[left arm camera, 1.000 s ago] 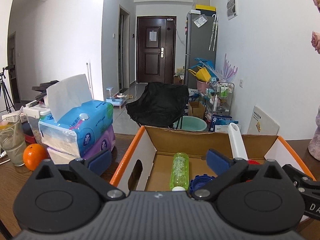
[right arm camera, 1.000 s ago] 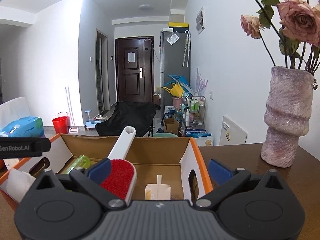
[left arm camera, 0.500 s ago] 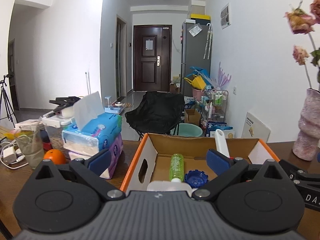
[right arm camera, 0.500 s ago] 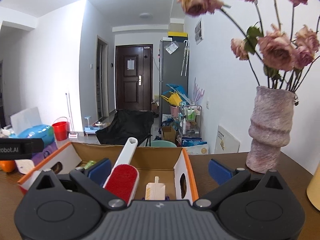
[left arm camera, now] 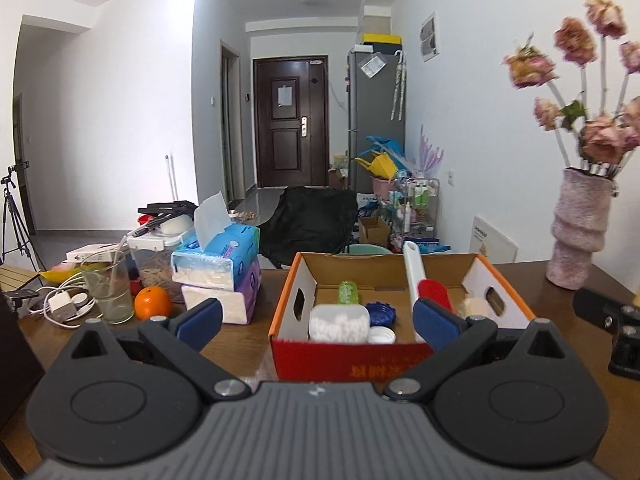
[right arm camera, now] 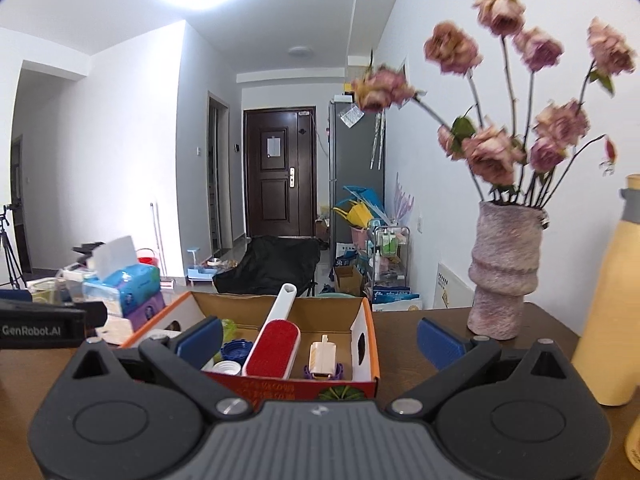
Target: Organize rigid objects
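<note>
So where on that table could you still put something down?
Bare wood lies between the cardboard box and the vase, and between the box and the tissue packs. The far left, around the glass, orange and cables, is crowded.

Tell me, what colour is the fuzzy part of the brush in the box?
Red. The brush has a white handle, clearest in the right wrist view.

The worktop (left arm camera: 248, 344) is dark, smooth wood. The box (left arm camera: 400, 364) is matt cardboard. The lint brush (right arm camera: 276, 344) pairs glossy white plastic with red velvety cloth. The vase (right arm camera: 506, 276) looks rough and grainy. Each hand-held gripper is matt black plastic, ribbed grey below.
</note>
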Available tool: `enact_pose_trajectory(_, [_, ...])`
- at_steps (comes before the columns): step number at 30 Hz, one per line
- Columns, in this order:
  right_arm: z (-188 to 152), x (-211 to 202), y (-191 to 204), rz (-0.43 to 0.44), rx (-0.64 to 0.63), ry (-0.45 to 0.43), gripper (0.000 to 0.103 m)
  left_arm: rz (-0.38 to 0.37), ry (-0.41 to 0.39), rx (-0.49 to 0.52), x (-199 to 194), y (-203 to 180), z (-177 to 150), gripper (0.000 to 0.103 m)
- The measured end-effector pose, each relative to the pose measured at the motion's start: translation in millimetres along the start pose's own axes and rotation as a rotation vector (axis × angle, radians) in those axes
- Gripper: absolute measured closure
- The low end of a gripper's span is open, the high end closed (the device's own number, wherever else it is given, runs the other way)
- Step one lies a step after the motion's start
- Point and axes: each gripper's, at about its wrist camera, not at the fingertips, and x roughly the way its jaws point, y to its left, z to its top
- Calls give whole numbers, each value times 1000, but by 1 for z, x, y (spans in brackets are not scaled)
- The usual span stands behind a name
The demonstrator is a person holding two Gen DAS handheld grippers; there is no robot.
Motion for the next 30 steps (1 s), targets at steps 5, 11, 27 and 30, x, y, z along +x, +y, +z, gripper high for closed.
enact_pose_trajectory(5, [-2, -53, 0, 3, 7, -34, 0, -14, -20, 4, -55, 2, -7, 0])
enact_pose_trajectory(11, [-12, -110, 2, 1, 3, -24, 0, -32, -42, -4, -122, 4, -26, 0])
enact_pose_trajectory(27, [-45, -259, -1, -24, -5, -58, 0, -48, -76, 0, -261, 8, -76, 0])
enact_pose_trajectory(30, [-51, -274, 0, -20, -5, -57, 0, -47, -62, 4, -273, 7, -86, 0])
